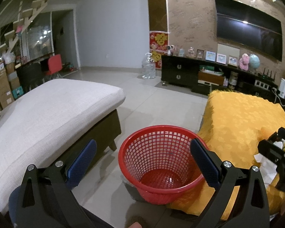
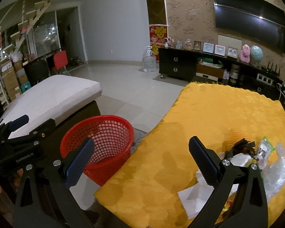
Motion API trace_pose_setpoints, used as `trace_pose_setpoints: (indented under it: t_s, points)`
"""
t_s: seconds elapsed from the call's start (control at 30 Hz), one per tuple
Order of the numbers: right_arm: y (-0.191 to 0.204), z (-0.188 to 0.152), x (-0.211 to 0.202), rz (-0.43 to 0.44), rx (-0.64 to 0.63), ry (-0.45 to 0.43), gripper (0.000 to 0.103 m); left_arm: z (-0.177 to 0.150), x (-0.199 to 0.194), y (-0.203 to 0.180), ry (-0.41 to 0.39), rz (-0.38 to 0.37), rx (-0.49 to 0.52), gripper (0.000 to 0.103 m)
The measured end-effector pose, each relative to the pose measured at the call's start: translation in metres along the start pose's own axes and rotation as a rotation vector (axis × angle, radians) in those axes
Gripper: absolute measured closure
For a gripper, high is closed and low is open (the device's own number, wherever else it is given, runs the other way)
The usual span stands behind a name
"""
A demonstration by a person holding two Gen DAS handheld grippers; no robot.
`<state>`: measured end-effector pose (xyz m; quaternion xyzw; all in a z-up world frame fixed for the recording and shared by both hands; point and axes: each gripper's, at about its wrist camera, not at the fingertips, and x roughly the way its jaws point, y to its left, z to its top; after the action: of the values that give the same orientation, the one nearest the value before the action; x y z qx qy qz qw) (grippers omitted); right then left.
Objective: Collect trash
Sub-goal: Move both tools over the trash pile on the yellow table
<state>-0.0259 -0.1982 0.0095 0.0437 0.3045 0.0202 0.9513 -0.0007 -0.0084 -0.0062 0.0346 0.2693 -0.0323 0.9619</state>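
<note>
A red mesh basket (image 1: 159,163) (image 2: 102,144) stands empty on the tiled floor beside a table draped in yellow cloth (image 2: 209,125) (image 1: 241,125). Trash lies at the cloth's near right: a white tissue (image 2: 193,195), a dark crumpled wrapper (image 2: 239,147), a small green-edged packet (image 2: 264,148) and clear plastic film (image 2: 277,172). My left gripper (image 1: 143,163) is open, hovering just above and in front of the basket. My right gripper (image 2: 141,163) is open over the cloth's left edge, with the trash just right of its right finger (image 2: 203,161). Both hold nothing.
A grey-cushioned ottoman (image 1: 47,117) stands left of the basket. Beyond lie open floor tiles, a large clear water bottle (image 1: 148,66), a black TV cabinet (image 1: 190,72) with ornaments and a wall television (image 1: 248,26). Boxes and chairs crowd the far left.
</note>
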Motion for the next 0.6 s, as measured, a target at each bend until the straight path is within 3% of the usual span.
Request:
trace_pose_setpoints:
  t_s: [0.2, 0.43, 0.6]
  points:
    - [-0.037, 0.000, -0.017, -0.104, 0.051, -0.007, 0.006, -0.003, 0.001, -0.010, 0.021, -0.066, 0.016, 0.008]
    - [-0.108, -0.009, -0.048, -0.242, 0.190, -0.016, 0.006, -0.005, -0.003, -0.040, 0.027, -0.137, 0.068, 0.008]
    - [-0.139, -0.023, -0.062, -0.294, 0.256, -0.017, 0.006, -0.009, -0.005, -0.065, 0.045, -0.213, 0.108, 0.008]
